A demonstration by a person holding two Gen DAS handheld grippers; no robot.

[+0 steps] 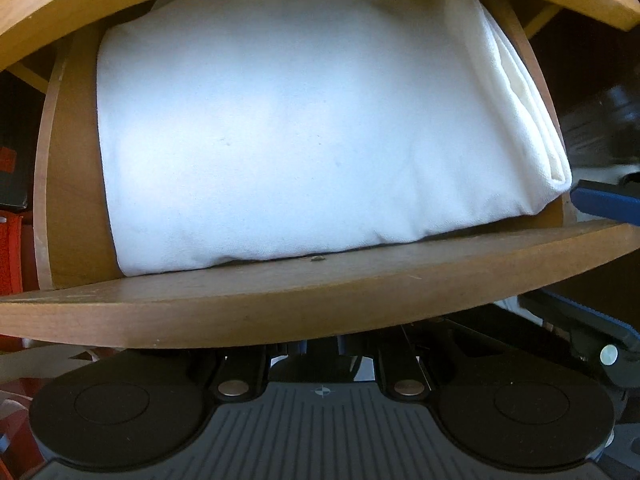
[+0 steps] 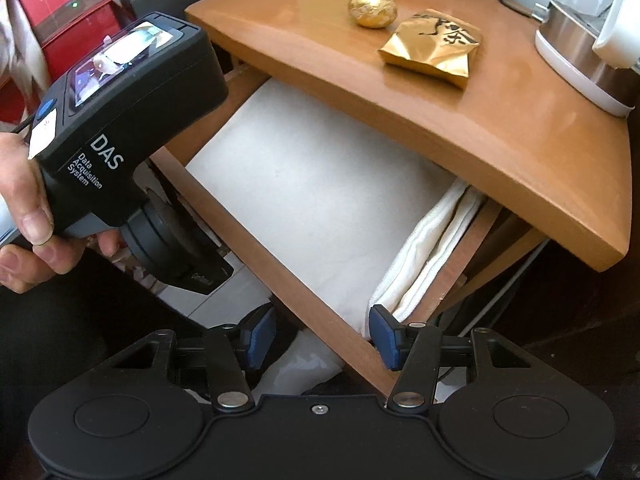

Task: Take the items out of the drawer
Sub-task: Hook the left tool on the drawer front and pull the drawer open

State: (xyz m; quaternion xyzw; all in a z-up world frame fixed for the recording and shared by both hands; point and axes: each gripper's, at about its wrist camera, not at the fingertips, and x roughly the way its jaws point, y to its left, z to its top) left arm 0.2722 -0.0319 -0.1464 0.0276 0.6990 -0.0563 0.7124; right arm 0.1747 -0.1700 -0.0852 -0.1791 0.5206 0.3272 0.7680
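Observation:
A folded white cloth (image 1: 296, 128) fills the open wooden drawer (image 1: 280, 300); it also shows in the right wrist view (image 2: 320, 208). My left gripper's fingertips are hidden under the drawer front (image 1: 320, 344), so I cannot tell whether it is open or shut. The left gripper body (image 2: 132, 120) shows held in a hand beside the drawer's left end. My right gripper (image 2: 320, 334) is open, straddling the drawer front (image 2: 280, 280) near its right corner, with the right pad (image 2: 384, 336) next to the cloth's folded edge. It holds nothing.
The wooden tabletop (image 2: 500, 120) overhangs the drawer. On it lie a gold foil ball (image 2: 372, 6), a gold packet (image 2: 434, 48) and a kettle base (image 2: 588, 52). A red case (image 2: 68, 8) stands at the far left.

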